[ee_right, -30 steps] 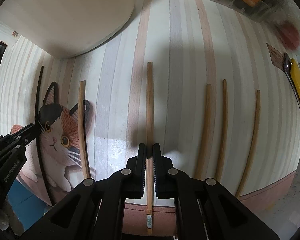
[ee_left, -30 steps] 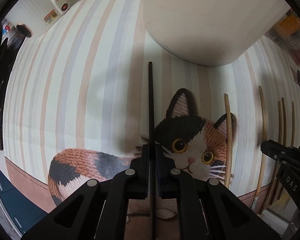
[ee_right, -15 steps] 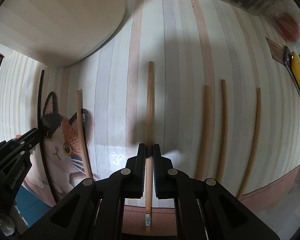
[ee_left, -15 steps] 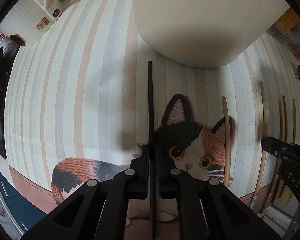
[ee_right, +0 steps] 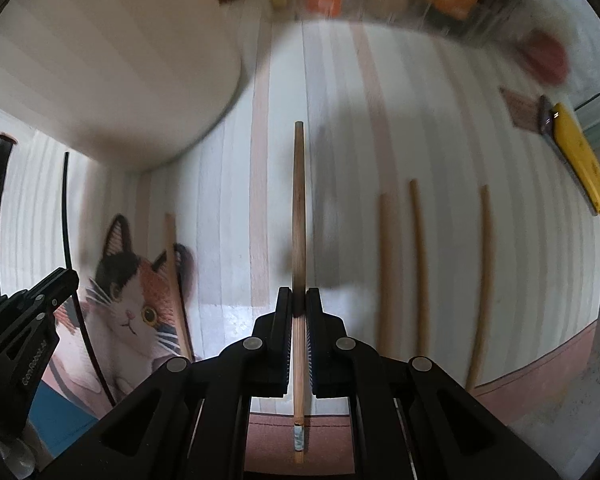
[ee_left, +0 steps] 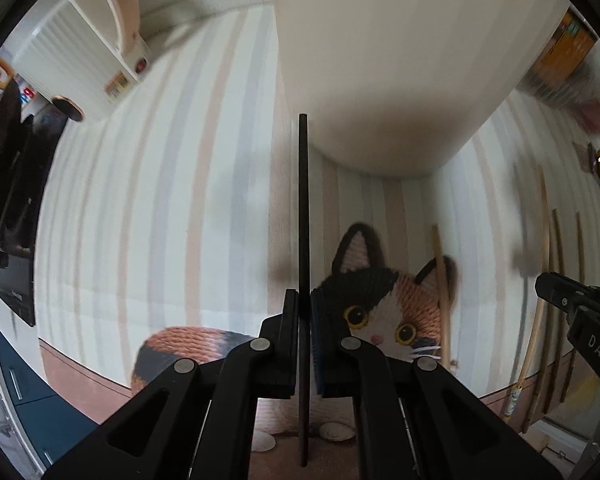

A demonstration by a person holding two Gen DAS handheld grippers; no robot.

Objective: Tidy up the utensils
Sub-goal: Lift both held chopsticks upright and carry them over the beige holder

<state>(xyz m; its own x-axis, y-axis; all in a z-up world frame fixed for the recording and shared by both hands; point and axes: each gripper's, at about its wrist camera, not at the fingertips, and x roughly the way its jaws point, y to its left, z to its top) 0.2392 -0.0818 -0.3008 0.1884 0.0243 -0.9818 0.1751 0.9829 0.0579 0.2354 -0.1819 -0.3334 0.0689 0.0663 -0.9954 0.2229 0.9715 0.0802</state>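
Left tongs [ee_left: 304, 300] clenched on a black chopstick [ee_left: 303, 208] — the stick runs straight ahead between the two pads, its tip level with the lower edge of a big cream container [ee_left: 380, 80] that fills the view ahead and to the right. Right tongs [ee_right: 299, 300] clenched likewise, on a wooden chopstick [ee_right: 299, 216] with a small pale band near its rear end; that end sticks out behind the pads. Both sticks appear lifted off the striped mat [ee_right: 228, 240] below, judging by the blurred shadows beside them. Ahead-left of the right tongs, another wooden chopstick [ee_right: 176, 276] lies across the cat picture [ee_right: 136, 296] printed on the mat, and the same cream container looms further up on that side. To the right of the right tongs, three more wooden chopsticks [ee_right: 418, 264] lie on the mat, roughly parallel, apart from one another. Far right, past the mat's edge — a yellow-handled tool [ee_right: 580, 160]. Left wrist view shows the right tongs at its right border, with the held stick and the loose ones behind it. Cluttered, blurred shelves beyond the mat; contents not readable.
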